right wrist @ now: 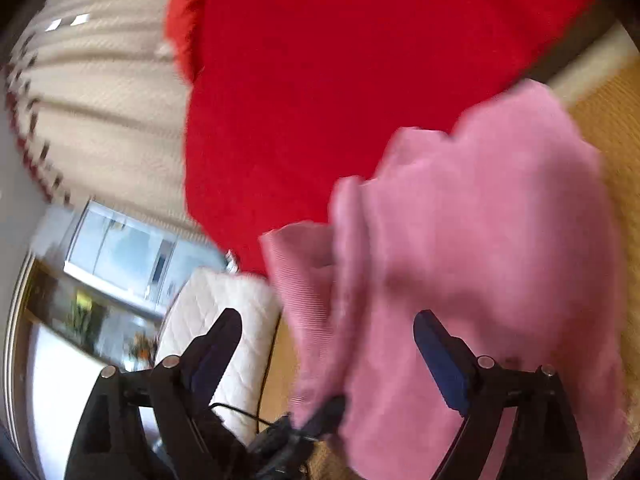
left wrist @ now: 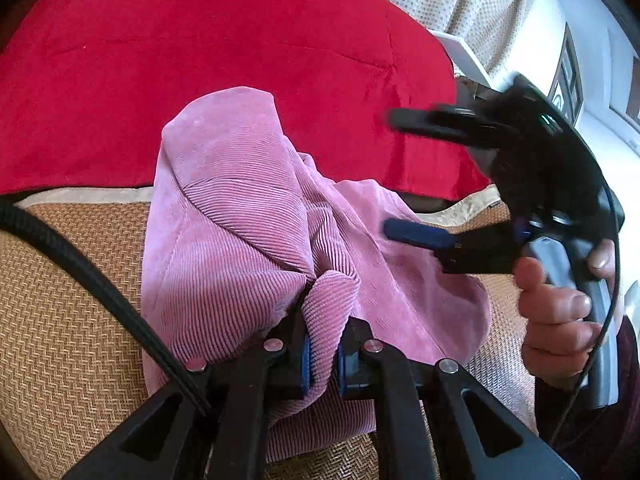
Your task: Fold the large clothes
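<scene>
Around garment: pink corduroy garment (left wrist: pixel 248 216) lies crumpled on a woven straw mat (left wrist: pixel 68 312); the red blanket (left wrist: pixel 224 40) spreads just beyond it, its edge partly under the pink cloth.
Obstacles: a black cable (left wrist: pixel 84 272) runs across the mat just left of the garment; a white quilted cushion (right wrist: pixel 224 320) sits off the garment's left side in the right wrist view.
Left gripper (left wrist: pixel 323 356): jaws closed, pinching a raised fold at the garment's near edge.
Right gripper (left wrist: pixel 412 176): jaws wide apart, one finger over the garment, nothing pinched; a hand (left wrist: pixel 560 312) grips its handle.
Right wrist view: blurred.
</scene>
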Demonstrator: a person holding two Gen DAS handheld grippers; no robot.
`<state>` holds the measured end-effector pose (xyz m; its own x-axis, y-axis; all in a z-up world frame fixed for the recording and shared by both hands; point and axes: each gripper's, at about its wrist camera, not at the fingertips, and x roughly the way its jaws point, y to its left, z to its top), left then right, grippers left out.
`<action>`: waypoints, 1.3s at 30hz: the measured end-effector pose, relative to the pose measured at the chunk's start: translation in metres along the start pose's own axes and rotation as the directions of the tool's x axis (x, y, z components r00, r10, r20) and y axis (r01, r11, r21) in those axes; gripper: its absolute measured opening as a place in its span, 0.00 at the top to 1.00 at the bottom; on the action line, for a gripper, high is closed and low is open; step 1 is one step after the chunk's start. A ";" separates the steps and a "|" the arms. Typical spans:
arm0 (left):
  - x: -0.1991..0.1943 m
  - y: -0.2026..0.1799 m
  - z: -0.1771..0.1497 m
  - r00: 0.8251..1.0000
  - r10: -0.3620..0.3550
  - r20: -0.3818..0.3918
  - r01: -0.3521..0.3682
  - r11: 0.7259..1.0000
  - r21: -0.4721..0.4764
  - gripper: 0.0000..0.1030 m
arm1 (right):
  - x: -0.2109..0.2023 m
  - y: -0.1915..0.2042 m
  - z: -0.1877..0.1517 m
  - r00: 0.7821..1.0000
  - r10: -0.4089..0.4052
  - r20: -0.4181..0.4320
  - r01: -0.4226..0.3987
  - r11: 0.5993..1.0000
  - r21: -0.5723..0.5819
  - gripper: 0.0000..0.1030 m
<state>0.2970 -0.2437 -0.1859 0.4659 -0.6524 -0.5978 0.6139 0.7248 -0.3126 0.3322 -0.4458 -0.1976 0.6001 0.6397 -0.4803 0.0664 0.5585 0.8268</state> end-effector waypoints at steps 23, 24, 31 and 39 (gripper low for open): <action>-0.023 0.145 0.013 0.974 -0.208 -0.085 0.163 0.916 -0.367 0.77 | 0.097 0.049 -0.009 0.927 -0.364 -0.087 0.325 0.898 -0.297 0.83; -0.021 0.140 0.013 0.973 -0.213 -0.086 0.169 0.917 -0.360 0.77 | 0.090 0.058 -0.008 0.929 -0.366 -0.063 0.329 0.890 -0.314 0.84; -0.043 0.082 0.045 0.950 -0.297 0.097 0.311 0.930 -0.193 0.77 | 0.028 0.115 -0.006 0.939 -0.324 0.111 0.342 0.858 -0.384 0.89; 0.026 0.014 0.038 0.942 -0.328 -0.070 0.325 0.944 -0.053 0.67 | -0.054 0.002 0.009 0.876 -0.417 0.241 0.453 0.884 -0.117 0.89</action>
<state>0.3415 -0.2591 -0.1778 0.1924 -0.8369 -0.5125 0.6973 0.4840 -0.5287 0.3070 -0.4841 -0.1673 0.6902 0.2006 -0.6953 0.2372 0.8450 0.4792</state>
